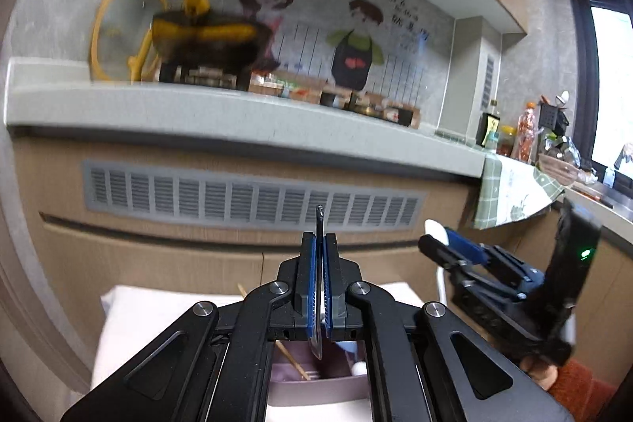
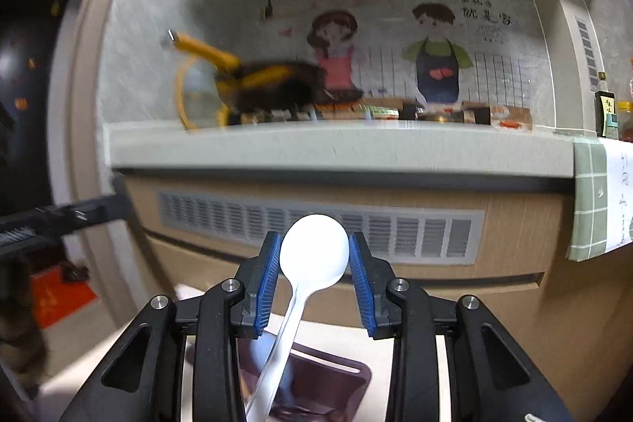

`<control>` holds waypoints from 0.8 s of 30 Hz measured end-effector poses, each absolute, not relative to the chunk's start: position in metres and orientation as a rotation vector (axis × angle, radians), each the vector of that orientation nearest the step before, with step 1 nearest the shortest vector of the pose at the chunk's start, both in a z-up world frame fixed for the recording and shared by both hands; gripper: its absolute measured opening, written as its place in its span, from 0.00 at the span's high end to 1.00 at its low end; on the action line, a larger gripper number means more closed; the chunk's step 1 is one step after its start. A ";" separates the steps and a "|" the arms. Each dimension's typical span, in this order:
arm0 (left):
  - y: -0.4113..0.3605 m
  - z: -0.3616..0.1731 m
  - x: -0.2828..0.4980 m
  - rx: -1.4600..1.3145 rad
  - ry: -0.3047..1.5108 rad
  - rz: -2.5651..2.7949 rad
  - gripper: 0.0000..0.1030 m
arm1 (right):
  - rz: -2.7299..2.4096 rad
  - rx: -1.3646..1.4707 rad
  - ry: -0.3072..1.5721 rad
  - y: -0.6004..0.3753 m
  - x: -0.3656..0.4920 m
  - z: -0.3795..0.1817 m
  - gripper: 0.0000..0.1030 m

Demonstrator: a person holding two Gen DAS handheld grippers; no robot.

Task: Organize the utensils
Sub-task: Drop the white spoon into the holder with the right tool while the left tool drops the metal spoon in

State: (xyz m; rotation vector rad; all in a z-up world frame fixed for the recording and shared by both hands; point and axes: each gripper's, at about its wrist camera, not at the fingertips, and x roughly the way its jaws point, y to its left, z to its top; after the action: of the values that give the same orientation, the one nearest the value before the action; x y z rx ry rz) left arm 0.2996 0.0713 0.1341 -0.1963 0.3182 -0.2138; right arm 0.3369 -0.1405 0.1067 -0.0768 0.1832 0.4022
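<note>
Kitchen counter [image 2: 340,149] ahead | left claw [image 1: 319,256] pinches flat utensil [image 1: 319,224] | right claw [image 2: 314,256] grips white spoon [image 2: 314,252]

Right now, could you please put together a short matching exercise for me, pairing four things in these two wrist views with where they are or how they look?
Things:
1. white plastic spoon
2. thin metal utensil
3. purple tray
4. yellow-handled pan

Places or states:
A. up on the grey counter, by the cartoon wall picture
B. bowl gripped between the right gripper's blue pads, handle hanging down
C. pinched edge-on in the left gripper
D. below both grippers, on a white surface

Pairs: 1-B, 2-C, 3-D, 4-A
</note>
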 end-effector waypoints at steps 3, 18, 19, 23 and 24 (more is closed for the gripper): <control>0.076 0.116 0.316 -0.231 0.361 -0.216 0.97 | 0.358 -0.124 0.211 -0.134 0.356 0.080 0.69; 0.093 0.068 0.279 -0.299 0.457 -0.223 0.63 | 0.360 -0.118 0.329 -0.166 0.322 0.062 0.58; 0.092 0.061 0.269 -0.277 0.483 -0.201 0.63 | 0.381 -0.124 0.353 -0.167 0.312 0.061 0.58; 0.086 0.025 0.234 -0.194 0.608 -0.124 0.63 | 0.471 -0.178 0.505 -0.155 0.280 0.040 0.57; 0.087 0.016 0.224 -0.200 0.631 -0.121 0.63 | 0.506 -0.190 0.549 -0.151 0.273 0.031 0.57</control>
State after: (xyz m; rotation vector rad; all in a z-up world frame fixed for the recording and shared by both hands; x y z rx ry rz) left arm 0.2236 0.0865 0.0160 -0.1997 0.6309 -0.1210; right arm 0.2728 -0.1510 0.0305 -0.1896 0.5485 0.5061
